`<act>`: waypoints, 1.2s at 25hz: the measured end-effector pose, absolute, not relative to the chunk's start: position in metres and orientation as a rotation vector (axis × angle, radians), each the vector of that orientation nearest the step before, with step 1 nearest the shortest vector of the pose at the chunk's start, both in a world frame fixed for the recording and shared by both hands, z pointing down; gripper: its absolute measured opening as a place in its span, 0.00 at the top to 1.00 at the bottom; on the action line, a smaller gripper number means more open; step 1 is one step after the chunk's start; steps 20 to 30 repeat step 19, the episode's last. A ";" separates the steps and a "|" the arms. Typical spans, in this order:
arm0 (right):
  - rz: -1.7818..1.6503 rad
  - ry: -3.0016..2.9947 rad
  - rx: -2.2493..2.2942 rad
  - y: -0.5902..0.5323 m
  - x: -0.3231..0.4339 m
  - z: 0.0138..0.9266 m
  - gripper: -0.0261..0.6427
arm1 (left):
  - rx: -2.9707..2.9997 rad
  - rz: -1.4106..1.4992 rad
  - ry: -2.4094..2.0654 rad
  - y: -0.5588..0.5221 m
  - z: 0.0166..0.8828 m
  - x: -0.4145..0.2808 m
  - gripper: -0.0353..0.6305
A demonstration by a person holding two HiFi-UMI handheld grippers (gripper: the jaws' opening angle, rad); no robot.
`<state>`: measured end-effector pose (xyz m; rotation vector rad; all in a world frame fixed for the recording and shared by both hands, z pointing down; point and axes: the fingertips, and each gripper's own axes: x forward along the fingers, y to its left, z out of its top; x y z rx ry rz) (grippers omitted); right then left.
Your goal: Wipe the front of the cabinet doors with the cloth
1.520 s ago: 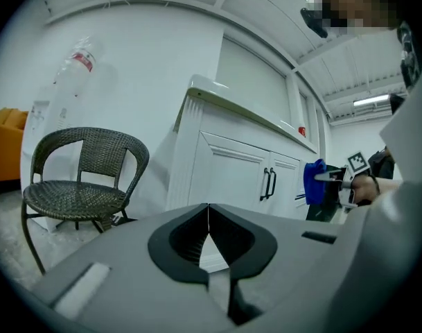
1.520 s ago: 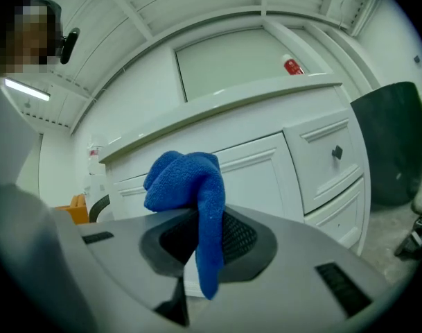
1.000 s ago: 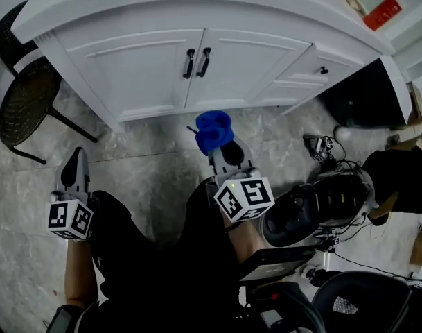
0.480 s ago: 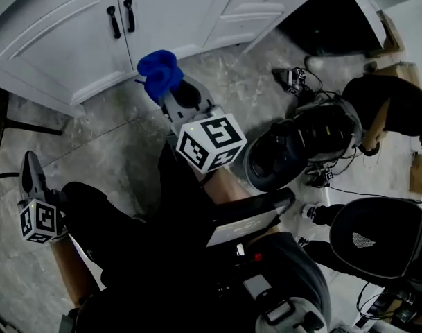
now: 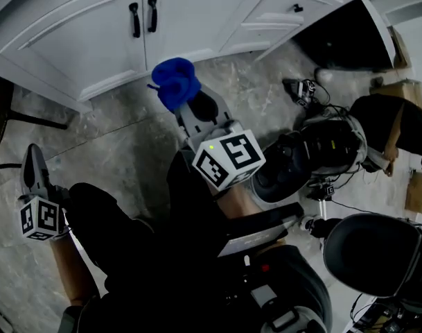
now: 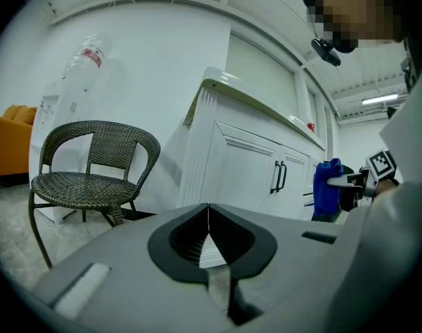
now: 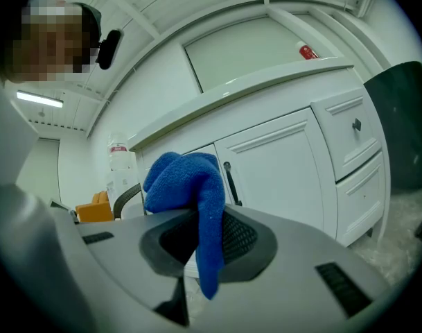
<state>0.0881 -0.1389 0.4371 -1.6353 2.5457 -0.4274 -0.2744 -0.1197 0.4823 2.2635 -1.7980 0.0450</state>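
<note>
- Since half a second ago the head view has swung slightly: the white panelled cabinet doors (image 5: 86, 37) and their pair of black bar handles (image 5: 143, 18) sit further right in the frame, and so do the right tongs (image 5: 185, 107) with the bunched blue cloth (image 5: 174, 82).
- Head view: the cloth sticks out from the tips of the right tongs over the grey marbled floor (image 5: 113, 141), near the foot of the doors and apart from them. The left tongs (image 5: 32, 168) hang low at the left, well away from the cabinet.
- Left gripper view: the left tongs (image 6: 208, 238) are pressed together with nothing between them. Beyond them stand a dark woven wicker chair (image 6: 93, 179), the cabinet doors (image 6: 249, 165) and, further right, the blue cloth (image 6: 326, 186).
- Right gripper view: the right tongs (image 7: 204, 245) are clamped on the cloth (image 7: 193, 193), which bulges above them and hangs down between them. The doors (image 7: 280, 172) rise behind it, with white drawers (image 7: 353, 134) at the right.
</note>
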 end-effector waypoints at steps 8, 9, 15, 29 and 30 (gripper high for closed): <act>-0.439 2.559 -1.660 -0.138 0.081 0.445 0.88 | 2.244 0.063 -1.805 -0.119 0.497 -0.288 0.94; -0.449 2.555 -1.664 -0.139 0.081 0.446 0.88 | 2.246 0.070 -1.804 -0.119 0.497 -0.288 0.94; -0.459 2.564 -1.659 -0.144 0.082 0.448 0.88 | 2.282 0.114 -1.795 -0.123 0.496 -0.280 0.94; -0.480 2.560 -1.652 -0.146 0.084 0.454 0.88 | 2.275 0.122 -1.789 -0.126 0.503 -0.277 0.94; -0.480 2.560 -1.652 -0.146 0.084 0.454 0.88 | 2.275 0.122 -1.789 -0.126 0.503 -0.277 0.94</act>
